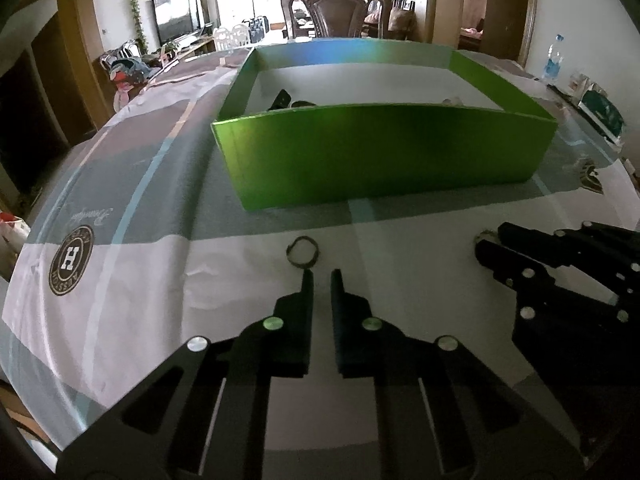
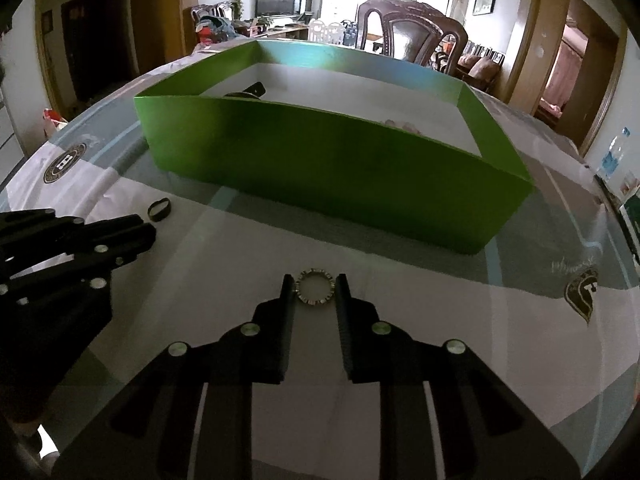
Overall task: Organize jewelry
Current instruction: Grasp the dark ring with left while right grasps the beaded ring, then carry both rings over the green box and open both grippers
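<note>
I am working both grippers over the patterned tablecloth (image 1: 132, 264), just in front of the green box (image 1: 380, 152) where the jewelry is meant to go. My right gripper (image 2: 314, 286) is closing its narrow jaws around a silver studded ring (image 2: 315, 291); the ring is lying flat between the fingertips with both pads touching its rim, so I am judging this a pinch across its width, chosen because a flat ring offers no other hold.

My left gripper (image 1: 320, 276) is drawn almost fully together, but the dark ring (image 1: 303, 252) is sitting just beyond its tips on the cloth, not between them. From the right wrist view the same dark ring (image 2: 159, 209) is lying apart from those tips, so I am holding nothing on that side.

The box is standing open-topped with its near wall facing me, and a dark strap-like piece (image 1: 282, 100) is already resting inside. That near wall is the edge I am minding: each ring would need lifting clear over it. Between the two grippers the cloth is bare, and above the box there is free room.
</note>
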